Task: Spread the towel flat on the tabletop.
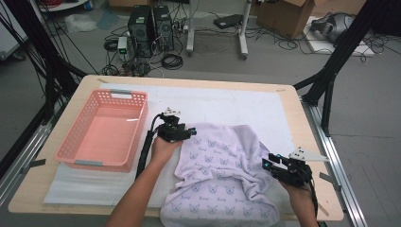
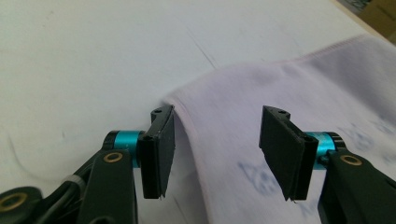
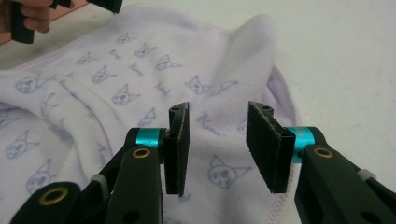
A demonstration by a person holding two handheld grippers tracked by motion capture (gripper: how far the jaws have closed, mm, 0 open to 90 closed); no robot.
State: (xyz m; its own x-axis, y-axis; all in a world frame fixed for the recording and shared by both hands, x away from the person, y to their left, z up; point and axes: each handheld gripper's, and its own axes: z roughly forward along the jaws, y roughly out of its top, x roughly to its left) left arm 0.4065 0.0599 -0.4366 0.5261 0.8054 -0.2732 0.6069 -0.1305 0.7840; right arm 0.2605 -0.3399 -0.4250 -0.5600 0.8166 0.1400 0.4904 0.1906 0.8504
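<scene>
Two forearms enter from the near edge of the counter [image 1: 302,118], each hand carrying one gripper. The left forearm reaches forward and slightly inward; its hand [image 1: 163,147] holds the left gripper [image 1: 190,132] roughly level, pointing right at the far left corner of the towel [image 1: 222,165]. In the left gripper view the left gripper [image 2: 217,140] has its jaws standing apart, unclamped, with the towel [image 2: 280,93] corner lying between them and one pad just beside the hem. The right hand [image 1: 298,189] sits near the counter's right near corner, its right gripper [image 1: 266,163] aimed left at the towel's right edge. In the right gripper view the right gripper [image 3: 218,140] is likewise parted, gripping nothing, the towel [image 3: 116,93] spread beneath and beyond it.

Count: one lavender towel with a cat-face print, crumpled, overhanging the near edge; one empty pink basket [image 1: 71,142] at the left; one white mat [image 1: 246,104] covering the counter; two grippers.
</scene>
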